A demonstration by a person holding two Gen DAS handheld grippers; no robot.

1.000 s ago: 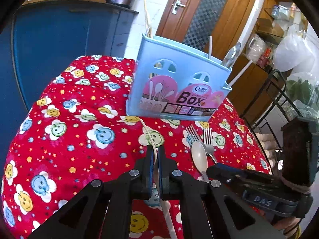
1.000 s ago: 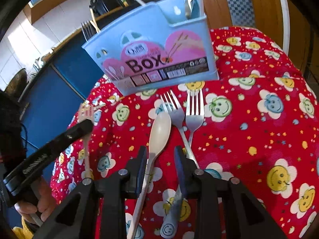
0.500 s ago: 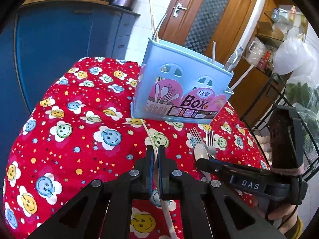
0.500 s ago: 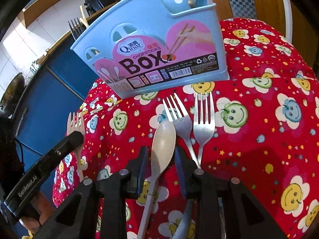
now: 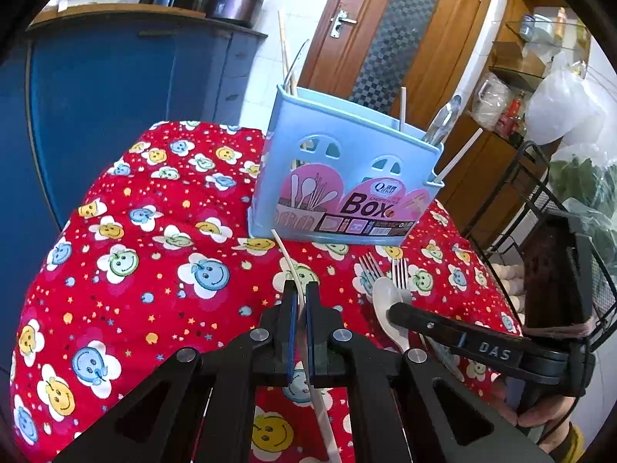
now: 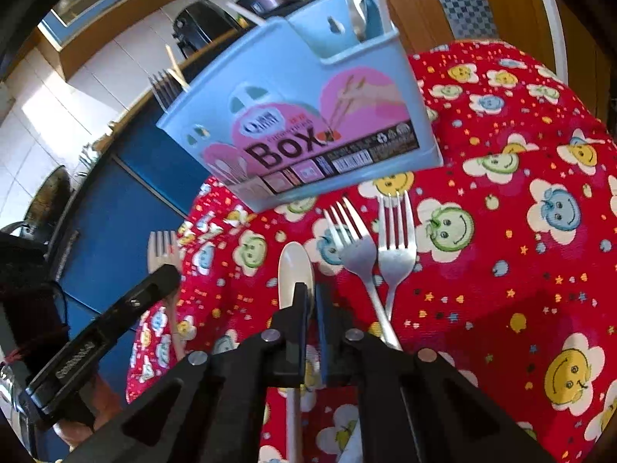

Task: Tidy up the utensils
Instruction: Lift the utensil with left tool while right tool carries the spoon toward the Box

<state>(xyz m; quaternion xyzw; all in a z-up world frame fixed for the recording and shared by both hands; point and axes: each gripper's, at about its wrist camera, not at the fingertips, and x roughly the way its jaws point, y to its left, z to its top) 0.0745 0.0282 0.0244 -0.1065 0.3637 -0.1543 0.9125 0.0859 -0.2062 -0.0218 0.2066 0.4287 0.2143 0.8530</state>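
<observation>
A light blue utensil caddy (image 5: 347,177) (image 6: 308,115) stands on the red smiley tablecloth (image 5: 154,270) with several utensils upright in it. My left gripper (image 5: 300,289) is shut on a thin cream plastic fork (image 5: 285,258), whose tines show in the right wrist view (image 6: 164,243). My right gripper (image 6: 311,289) has its jaws closing on the neck of a cream spoon (image 6: 295,266) (image 5: 385,297), pads pressing it. Two metal forks (image 6: 354,247) (image 6: 397,247) lie flat on the cloth just right of the spoon, tines toward the caddy.
A blue cabinet (image 5: 115,96) stands left of the table, a wooden door (image 5: 385,19) behind it. A black wire rack (image 5: 540,212) with bags is at the right. The cloth's edge drops off at the left (image 6: 193,212).
The right gripper's jaws have closed from apart onto the spoon's neck, and its view has tilted slightly. The left gripper still holds the cream fork in the same place.
</observation>
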